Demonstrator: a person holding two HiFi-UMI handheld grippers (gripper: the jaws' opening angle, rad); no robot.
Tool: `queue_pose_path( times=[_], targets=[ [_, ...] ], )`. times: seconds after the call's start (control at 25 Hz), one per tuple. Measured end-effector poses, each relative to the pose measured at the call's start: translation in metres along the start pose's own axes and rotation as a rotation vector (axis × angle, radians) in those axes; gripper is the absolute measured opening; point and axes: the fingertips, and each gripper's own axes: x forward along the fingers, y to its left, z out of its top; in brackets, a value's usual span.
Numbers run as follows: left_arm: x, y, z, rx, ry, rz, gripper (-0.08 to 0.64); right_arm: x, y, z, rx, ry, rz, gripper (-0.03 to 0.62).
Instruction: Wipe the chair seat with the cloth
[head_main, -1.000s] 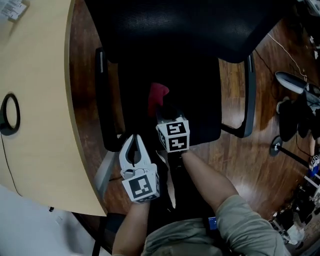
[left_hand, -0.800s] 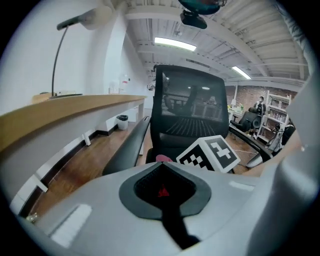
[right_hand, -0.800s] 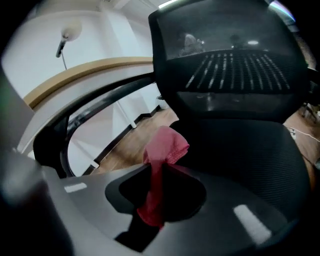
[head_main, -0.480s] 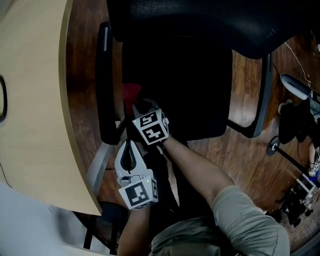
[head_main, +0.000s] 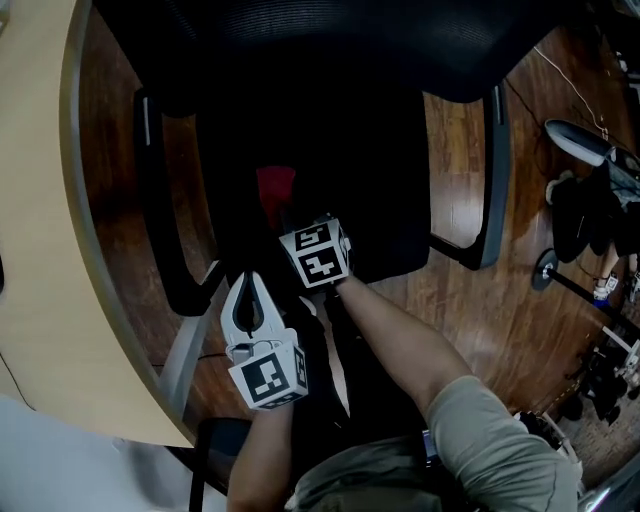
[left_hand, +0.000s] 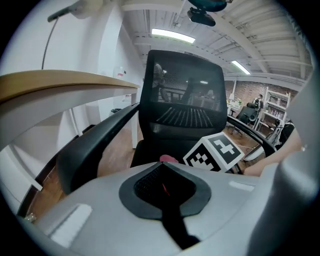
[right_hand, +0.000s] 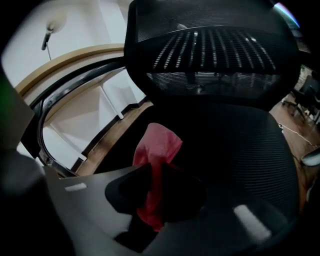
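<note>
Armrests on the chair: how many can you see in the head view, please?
2: one armrest at the picture's left, next to the desk; the other at the right, above the wooden floor.

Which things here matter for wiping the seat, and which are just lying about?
In the job:
- red cloth, pinched in the right tongs
- black chair seat

Just about:
- left tongs, shut and empty
- wooden desk
- armrest
- dark clutter on the floor
</note>
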Motion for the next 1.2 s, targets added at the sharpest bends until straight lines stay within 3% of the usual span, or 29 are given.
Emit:
queue_pose_path(
  times=[0.28, 0.64, 0.92, 1.2],
  targets=[
    [0.038, -0.079, 0.01, 0.077, 0.009, -0.134, 0.006, -0.048, -0.124, -0.016, 0.163, -0.038, -0.184, 0.063],
    [0.07, -0.168, 0.0, 0.165, 0.053, -0.277, 0.006, -0.115, -0.243, -0.056, 0.409, -0.075, -0.446, 0.063],
    [0.085, -0.206, -0.011, 0.197, 0.066, -0.315, 0.006, -0.152, -0.275, -0.091, 0.527, -0.089, -0.606, 0.061],
    [0.086, -0.213, -0.019, 0.204, 0.074, -0.319, 0.006, -0.152, -0.273, -0.106, 0.563, -0.064, -0.61, 0.06]
  ],
)
